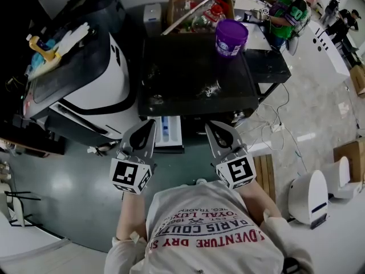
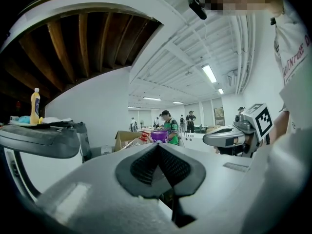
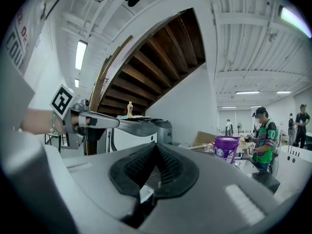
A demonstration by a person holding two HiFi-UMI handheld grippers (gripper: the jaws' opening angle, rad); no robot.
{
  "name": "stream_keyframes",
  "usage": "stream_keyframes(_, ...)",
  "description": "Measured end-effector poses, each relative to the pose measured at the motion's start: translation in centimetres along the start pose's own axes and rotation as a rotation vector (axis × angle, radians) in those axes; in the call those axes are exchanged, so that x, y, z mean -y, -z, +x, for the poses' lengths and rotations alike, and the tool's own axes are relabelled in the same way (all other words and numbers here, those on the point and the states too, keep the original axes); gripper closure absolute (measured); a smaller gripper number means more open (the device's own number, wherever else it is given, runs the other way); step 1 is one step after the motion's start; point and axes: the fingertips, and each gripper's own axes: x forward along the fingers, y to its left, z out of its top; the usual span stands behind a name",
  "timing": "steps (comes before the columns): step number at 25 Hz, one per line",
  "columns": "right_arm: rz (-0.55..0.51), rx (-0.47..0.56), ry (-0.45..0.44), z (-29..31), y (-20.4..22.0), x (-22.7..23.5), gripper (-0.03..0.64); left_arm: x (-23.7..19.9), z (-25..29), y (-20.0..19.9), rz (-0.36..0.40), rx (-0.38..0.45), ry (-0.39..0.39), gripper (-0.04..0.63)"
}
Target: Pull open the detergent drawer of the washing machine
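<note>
The black washing machine stands ahead of me, seen from above. Its detergent drawer, white with blue compartments, sticks out of the front. My left gripper hangs just left of the drawer, shut and holding nothing. My right gripper is a little to the right of it, shut and also holding nothing. The left gripper view shows the left gripper with pads together and the right gripper beside it. In the right gripper view the right gripper is closed to a point, and the left gripper is at the left.
A purple bucket sits on the machine's top, a cardboard box behind it. A white appliance with a dark lid and a yellow bottle stands at the left. Cables lie on the floor at right, where people stand further back.
</note>
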Motion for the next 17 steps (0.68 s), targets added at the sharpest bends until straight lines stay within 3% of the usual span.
stream_keyframes(10,0.003,0.001,-0.020,-0.41,0.36,0.11,0.617,0.80,0.31,0.47,-0.065,0.022,0.015,0.604)
stream_keyframes(17,-0.006,0.017,-0.024,-0.54,-0.21,0.00,0.617,0.56,0.10,0.49,-0.050,0.013,-0.005,0.604)
